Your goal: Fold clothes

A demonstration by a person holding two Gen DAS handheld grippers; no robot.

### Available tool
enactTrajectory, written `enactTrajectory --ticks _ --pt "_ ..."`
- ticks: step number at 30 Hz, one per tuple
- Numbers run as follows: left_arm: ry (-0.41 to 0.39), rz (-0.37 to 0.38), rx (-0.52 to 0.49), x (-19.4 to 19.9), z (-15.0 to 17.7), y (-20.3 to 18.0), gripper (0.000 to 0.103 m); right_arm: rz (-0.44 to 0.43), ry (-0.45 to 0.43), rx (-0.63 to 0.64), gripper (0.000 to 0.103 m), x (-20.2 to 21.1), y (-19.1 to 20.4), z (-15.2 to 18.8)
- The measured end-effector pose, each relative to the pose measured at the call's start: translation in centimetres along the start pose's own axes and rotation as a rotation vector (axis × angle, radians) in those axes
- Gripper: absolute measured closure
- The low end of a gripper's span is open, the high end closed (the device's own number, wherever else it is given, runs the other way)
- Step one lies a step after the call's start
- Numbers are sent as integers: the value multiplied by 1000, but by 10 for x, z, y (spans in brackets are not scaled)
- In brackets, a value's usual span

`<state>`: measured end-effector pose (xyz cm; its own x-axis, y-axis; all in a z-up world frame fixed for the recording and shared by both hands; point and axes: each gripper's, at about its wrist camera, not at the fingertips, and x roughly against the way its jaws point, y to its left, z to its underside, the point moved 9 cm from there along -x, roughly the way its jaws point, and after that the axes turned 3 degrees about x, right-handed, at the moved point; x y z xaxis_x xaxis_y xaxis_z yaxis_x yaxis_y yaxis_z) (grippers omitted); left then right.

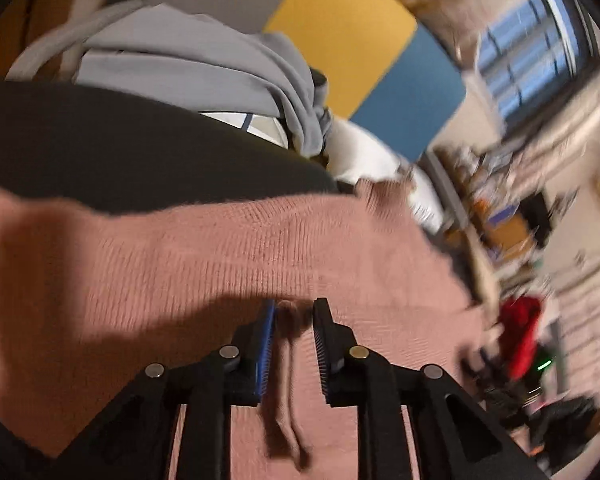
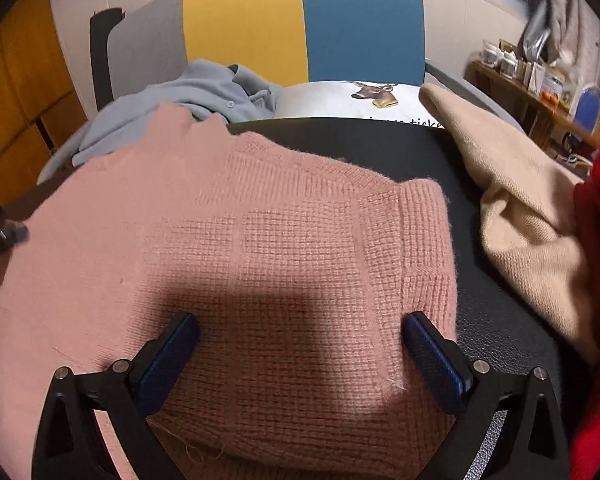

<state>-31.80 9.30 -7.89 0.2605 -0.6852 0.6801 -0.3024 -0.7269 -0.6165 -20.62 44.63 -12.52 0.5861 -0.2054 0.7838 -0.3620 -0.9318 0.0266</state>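
Black fingers of left gripper [image 1: 294, 312] fill bottom of left wrist view, jaws parted a little w/ a thin dangling strip of pink knit hanging in the gap; pads not seen pressing on it, so reads as let go or nearly so. View blurred, so no finer call.

Right gripper [image 2: 300, 332] low over pink sweater [image 2: 260, 240], jaws spread wide, blue pads either side of a bare patch of knit, gripping nothing.

Pink sweater lies spread on black tabletop [image 2: 500, 320], near-center, right edge doubled over into a thick rolled fold w/ ribbed cuff or hem showing on top. Looks partly folded: one side turned in, bulk still broad and loose toward left, upper-left edge ragged and lifted. Prob. one or two more folds left on this piece, then squaring up.

Still waiting, by the look of it: beige knit [image 2: 520, 208] heaped at right, touching table edge; red garment [image 2: 596, 280] at far right; grey-blue shirt [image 2: 204, 92] crumpled behind, by white printed cushion [image 2: 340, 100]. No finished stack visible in either view. Est. early-to-mid in task overall.
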Motion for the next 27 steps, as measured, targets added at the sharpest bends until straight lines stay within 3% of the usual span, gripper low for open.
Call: enactTrajectory --ticks 2,6,8,11,12,14,20,27 --pt "-11 48 23 13 6 5 78 -4 -4 -5 0 2 -2 2" --pt "43 9 4 14 26 18 72 2 -8 -1 0 2 -2 1" --pt "90 30 20 5 38 19 68 -1 -12 -4 0 2 -2 0" --pt "81 72 0 -1 37 5 67 -5 -16 -7 0 2 -2 0" --pt "72 66 -17 -3 34 -1 69 -1 -14 -5 0 2 -2 0" --pt "54 54 -49 -6 26 -12 99 15 -9 5 0 1 0 -2" --pt "36 -45 -68 -5 14 -14 99 24 -6 5 0 -6 -1 -10" --pt "12 -144 -66 6 40 11 96 -7 -21 -3 0 -4 0 -6"
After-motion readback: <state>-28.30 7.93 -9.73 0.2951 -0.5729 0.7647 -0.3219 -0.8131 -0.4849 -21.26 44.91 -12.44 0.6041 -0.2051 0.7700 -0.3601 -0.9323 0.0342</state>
